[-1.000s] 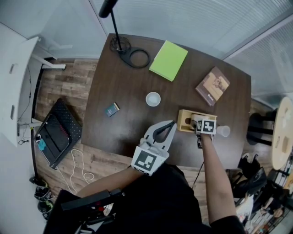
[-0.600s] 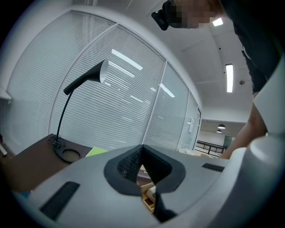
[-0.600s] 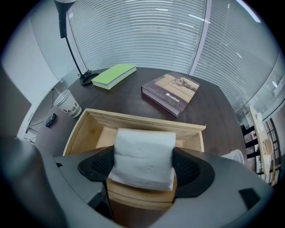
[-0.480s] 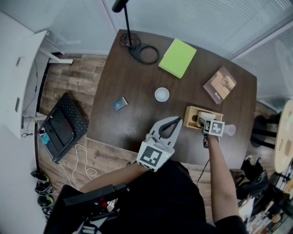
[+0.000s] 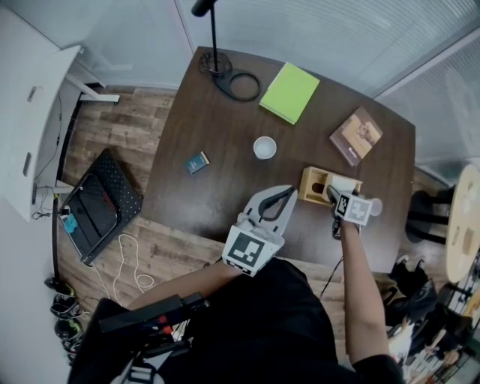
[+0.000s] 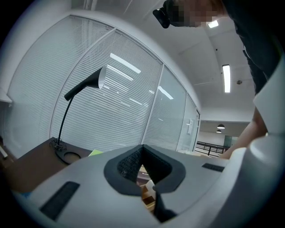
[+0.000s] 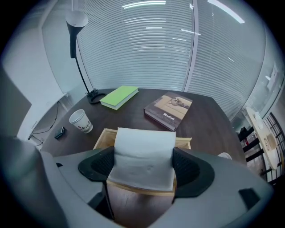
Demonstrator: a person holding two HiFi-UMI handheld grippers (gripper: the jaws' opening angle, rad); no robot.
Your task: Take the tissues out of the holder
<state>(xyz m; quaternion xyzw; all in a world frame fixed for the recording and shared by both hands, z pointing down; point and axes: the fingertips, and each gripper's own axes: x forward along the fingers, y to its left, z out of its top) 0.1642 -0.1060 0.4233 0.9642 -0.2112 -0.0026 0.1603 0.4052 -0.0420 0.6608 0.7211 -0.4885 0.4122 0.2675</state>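
The right gripper point(image 5: 334, 195), clamped on the tissues point(image 5: 343, 183), has drawn back toward the near right edge of the holder point(image 5: 311, 185), and more white tissue now shows above it.

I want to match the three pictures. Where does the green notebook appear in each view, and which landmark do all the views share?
Head view: the green notebook is at upper centre, right of the desk lamp and its base.
Left gripper view: only a thin green sliver shows, left of centre, right of the lamp's base.
Right gripper view: upper left of centre, right of the lamp's base.
Shared landmark: the desk lamp.
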